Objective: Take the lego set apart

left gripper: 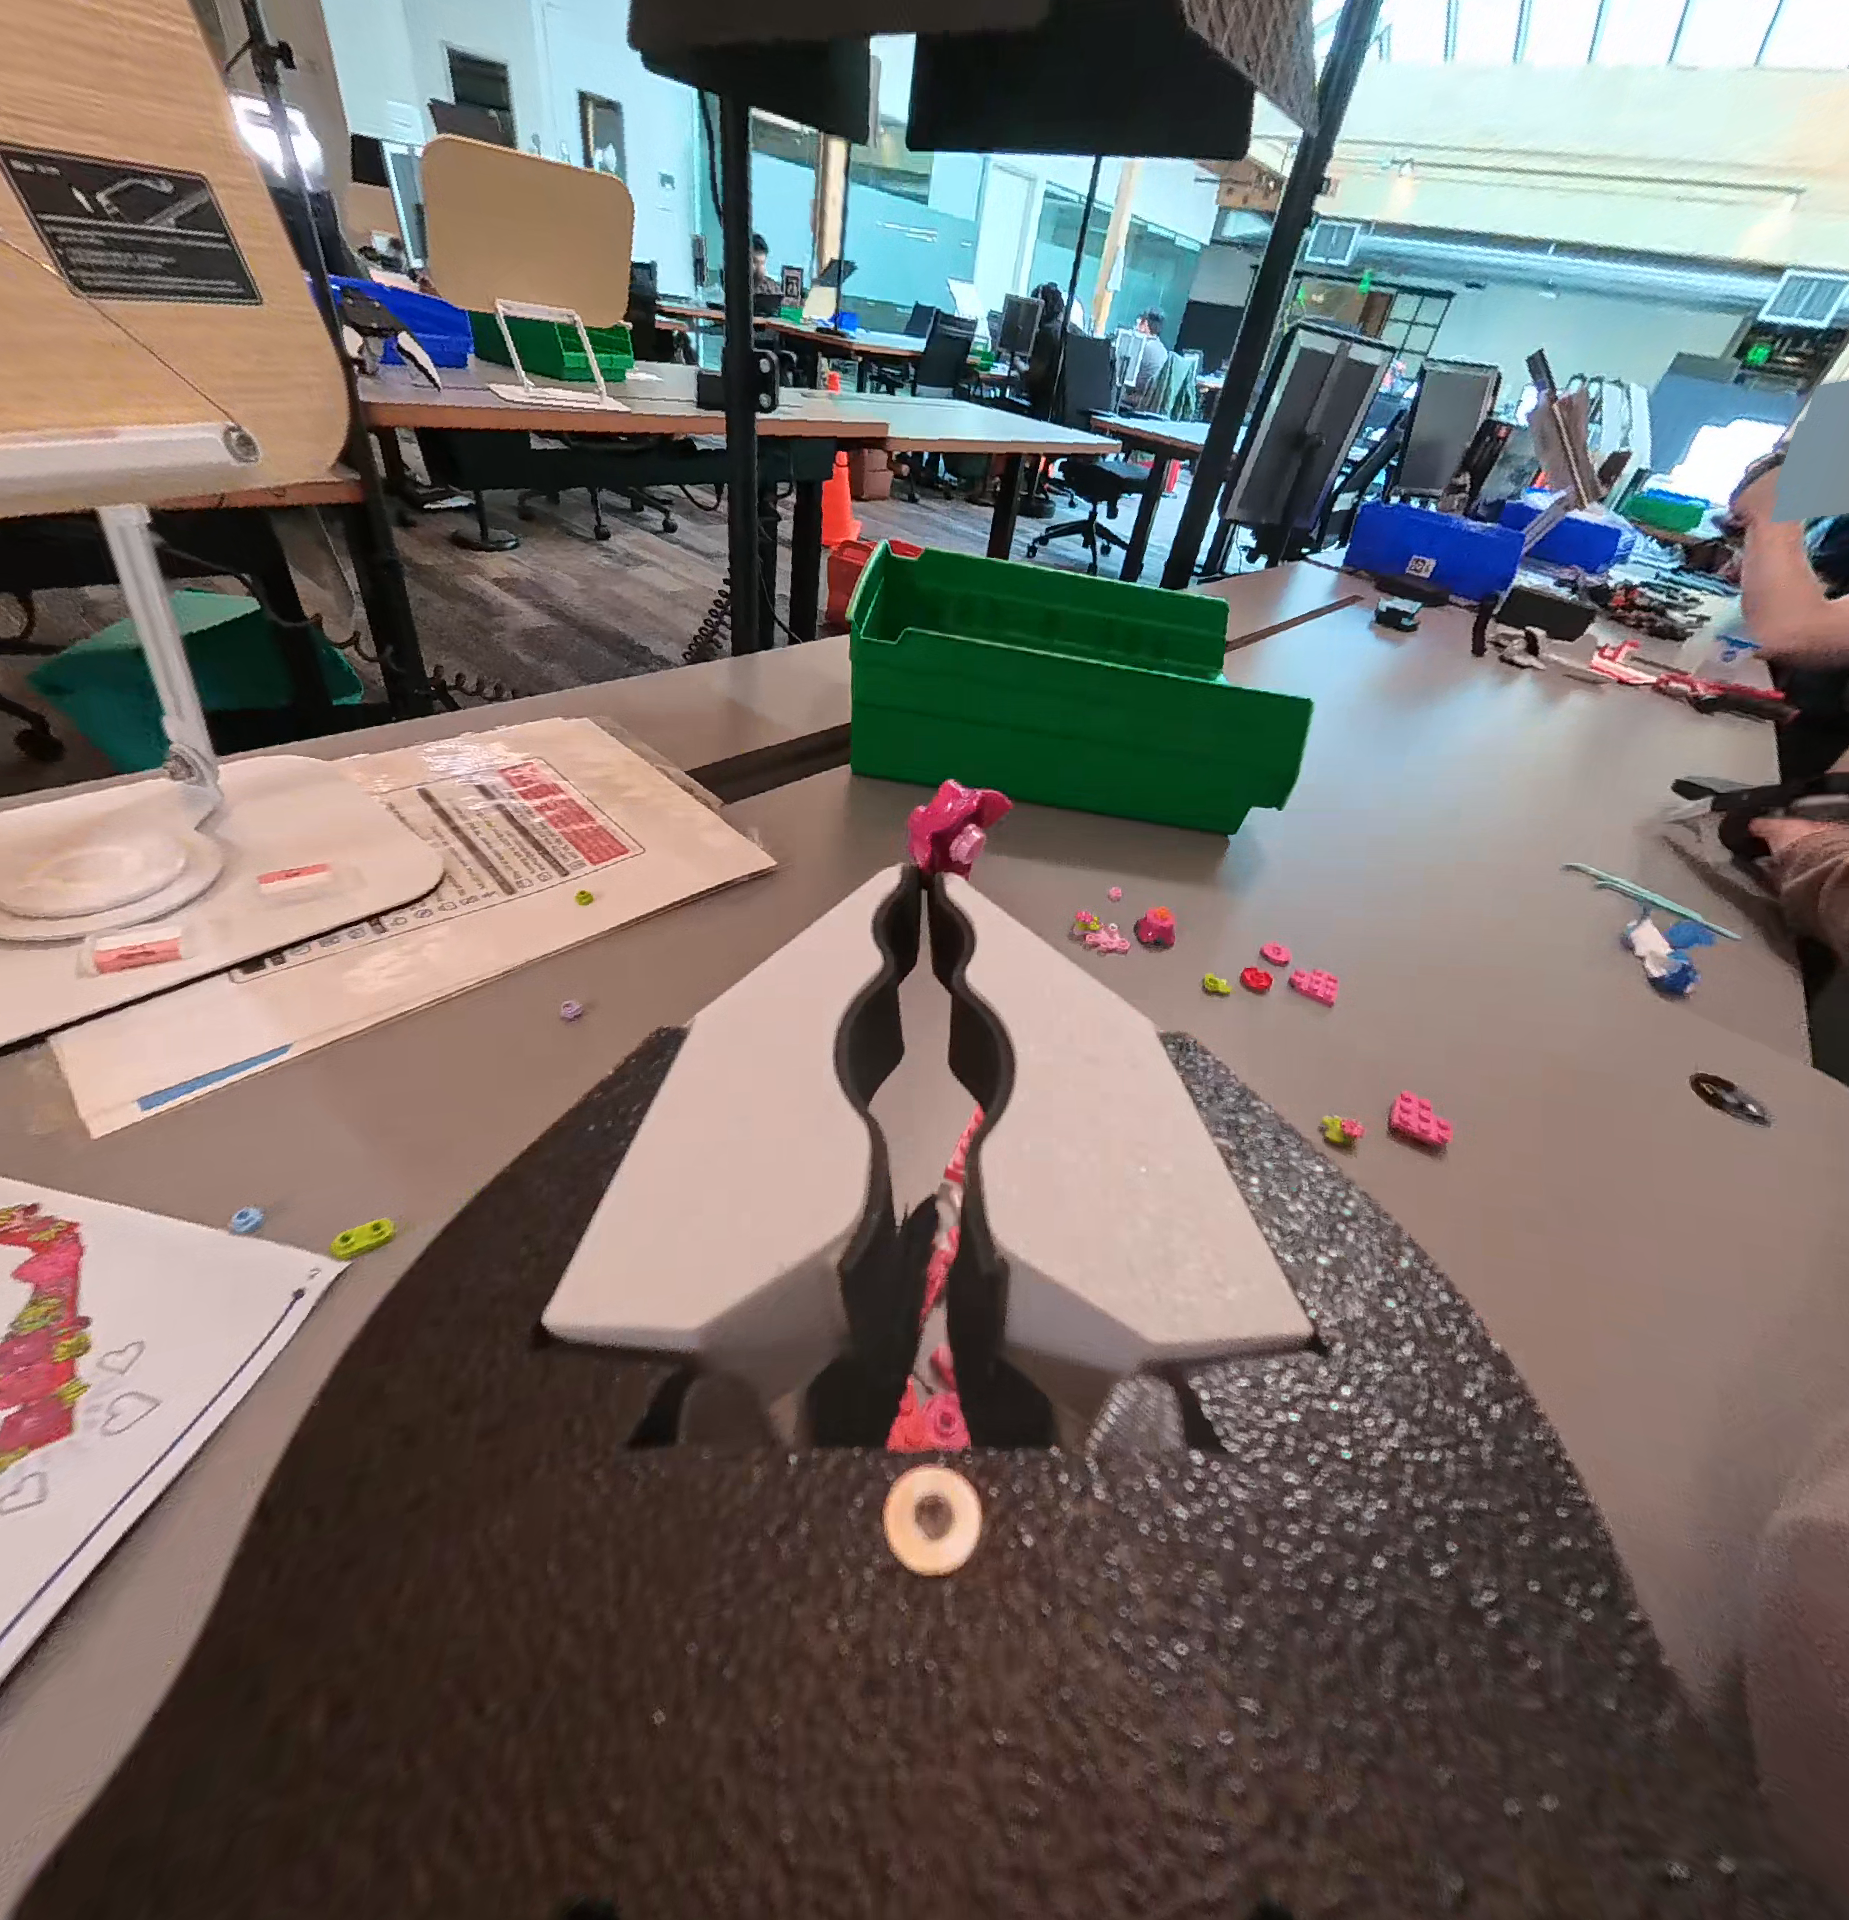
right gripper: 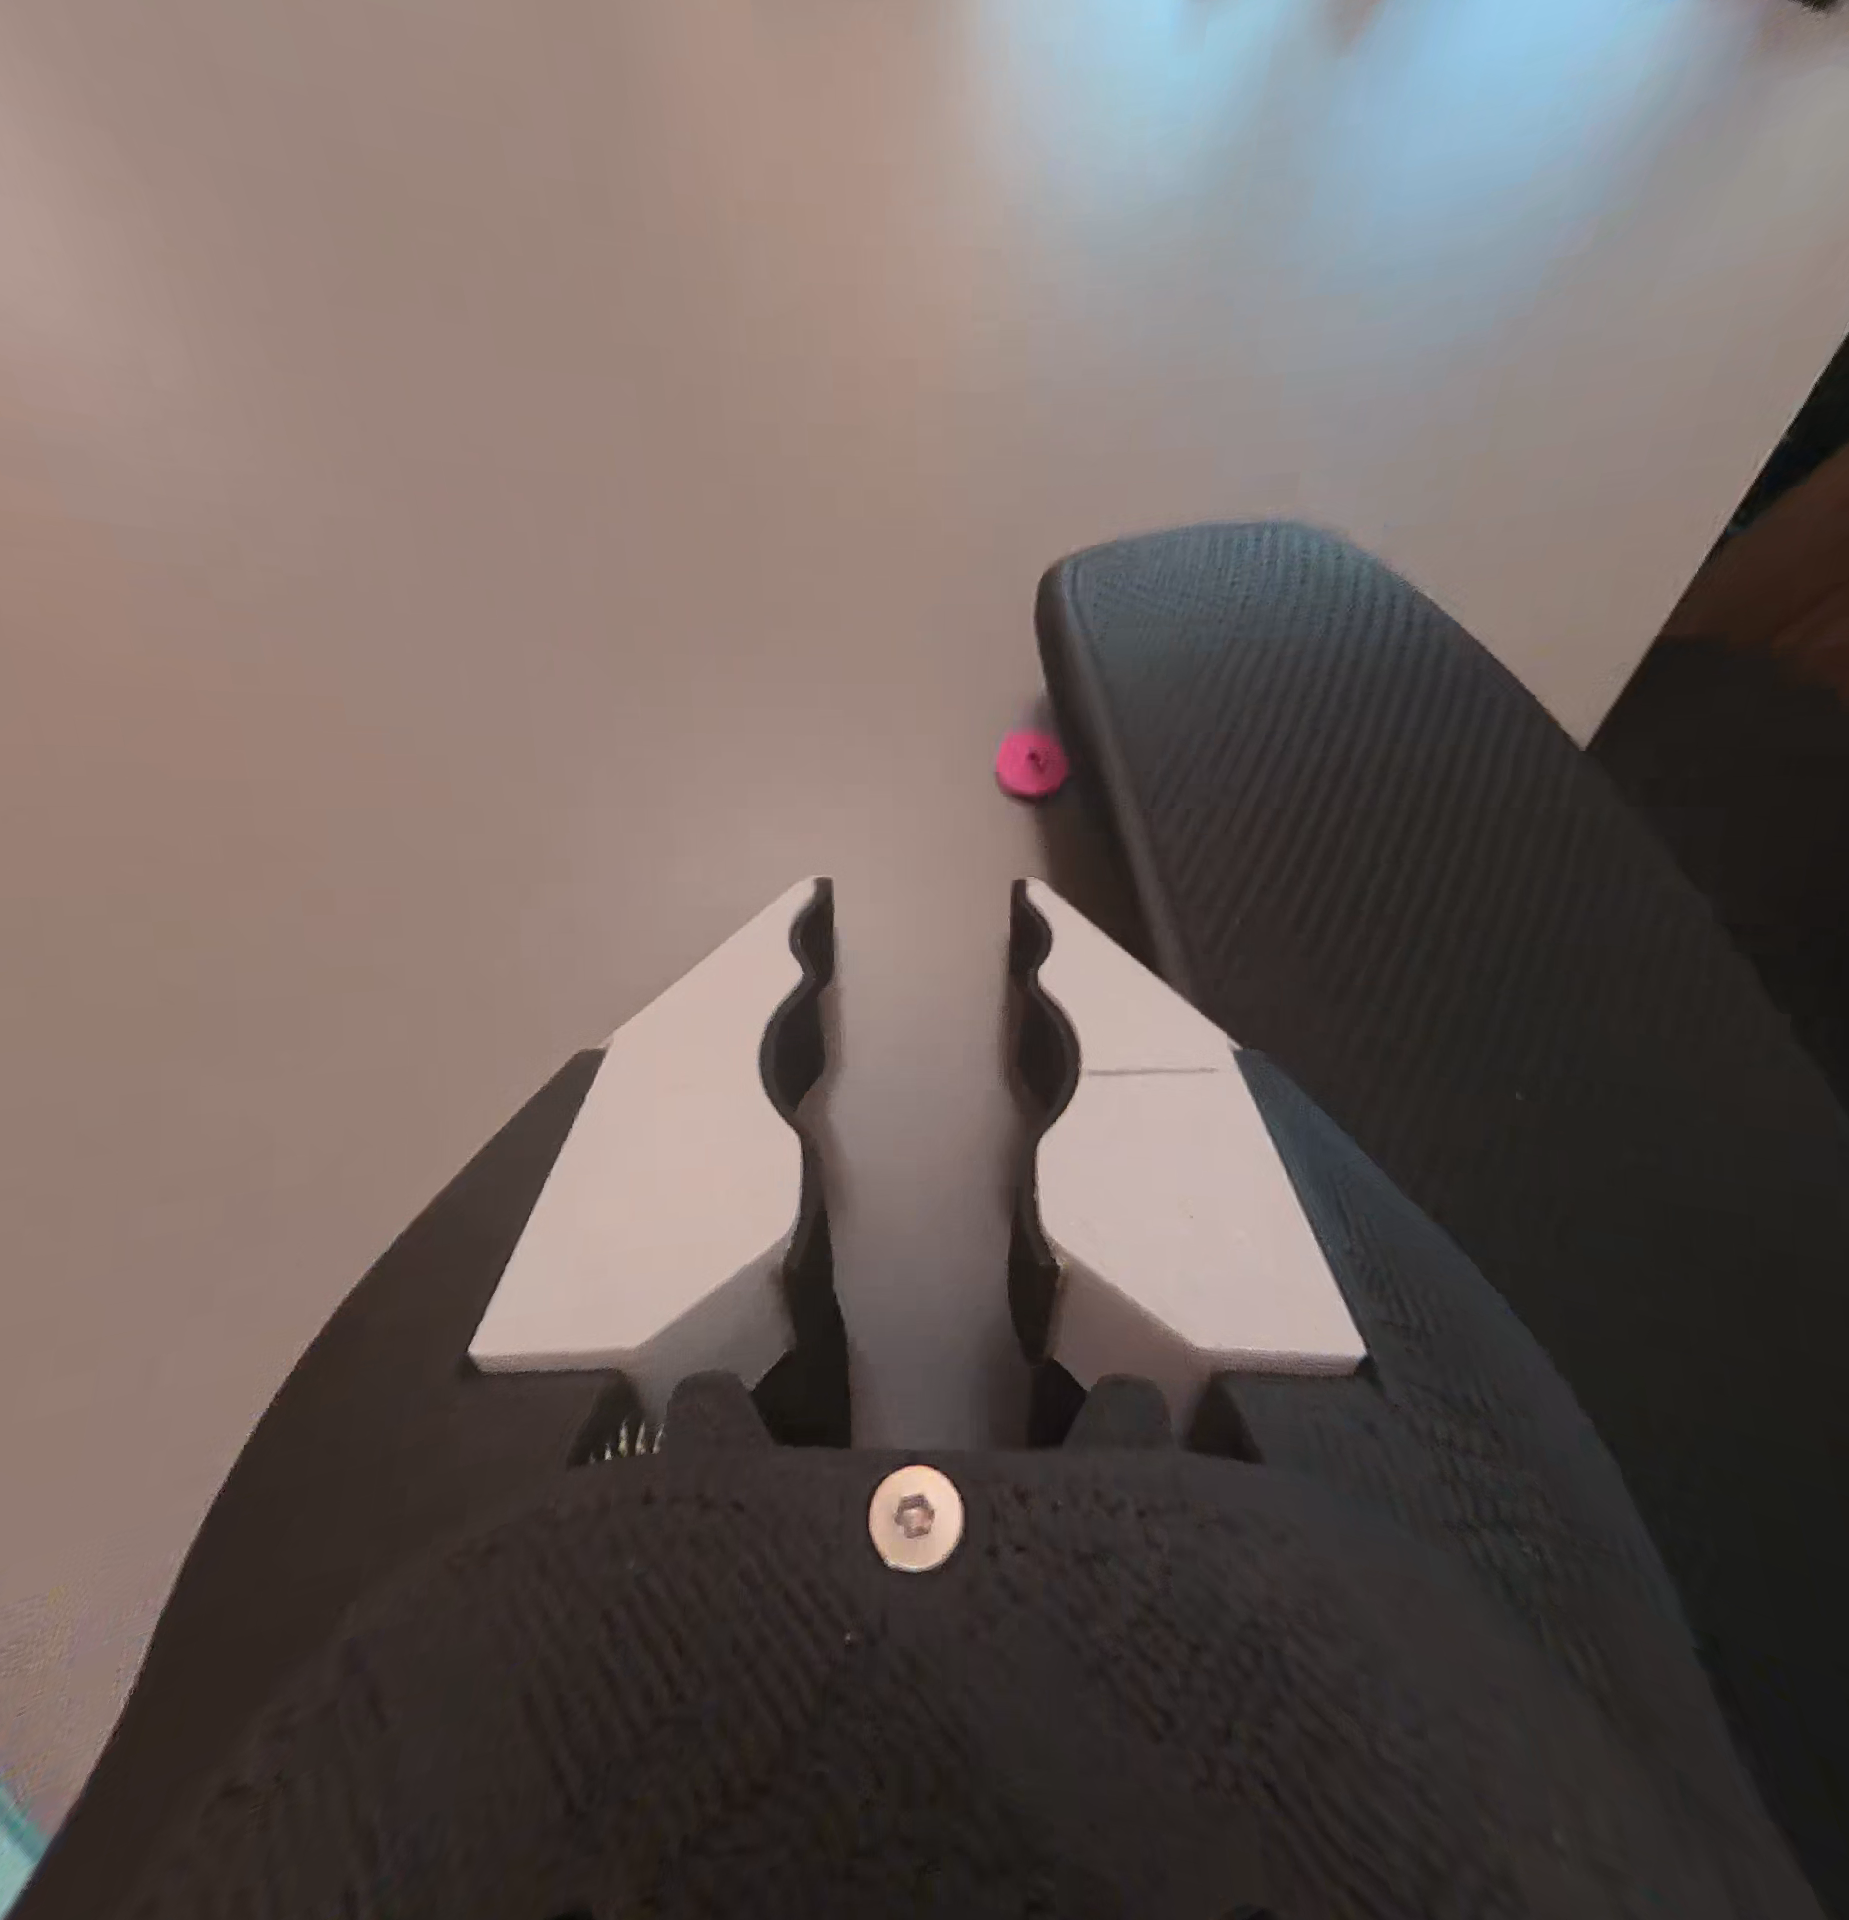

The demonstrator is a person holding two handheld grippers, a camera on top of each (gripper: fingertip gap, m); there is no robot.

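Observation:
My left gripper (left gripper: 925, 878) is shut on a magenta lego piece (left gripper: 953, 826) that sticks out above its tips; more pink and white lego shows low between its fingers (left gripper: 935, 1351). Loose lego pieces lie on the grey table (left gripper: 1471, 1299) to the right: a pink plate (left gripper: 1419, 1120), another pink plate (left gripper: 1314, 984), and small lime and red bits (left gripper: 1237, 982). My right gripper (right gripper: 920, 904) is open and empty, pointing down at the table (right gripper: 484, 520). A round magenta lego piece (right gripper: 1030, 764) lies just ahead and right of it, beside the other gripper's black body (right gripper: 1367, 883).
A green bin (left gripper: 1065, 691) stands behind the left gripper. A white lamp base (left gripper: 182, 852) and laminated sheets (left gripper: 504, 862) lie at the left, a printed picture sheet (left gripper: 89, 1403) at the near left. A person's arm (left gripper: 1824, 904) is at the right edge. The tips of one gripper are about 95 centimetres away from the tips of the other. It is some 30 centimetres from my left tips to the pink plate (left gripper: 1419, 1120).

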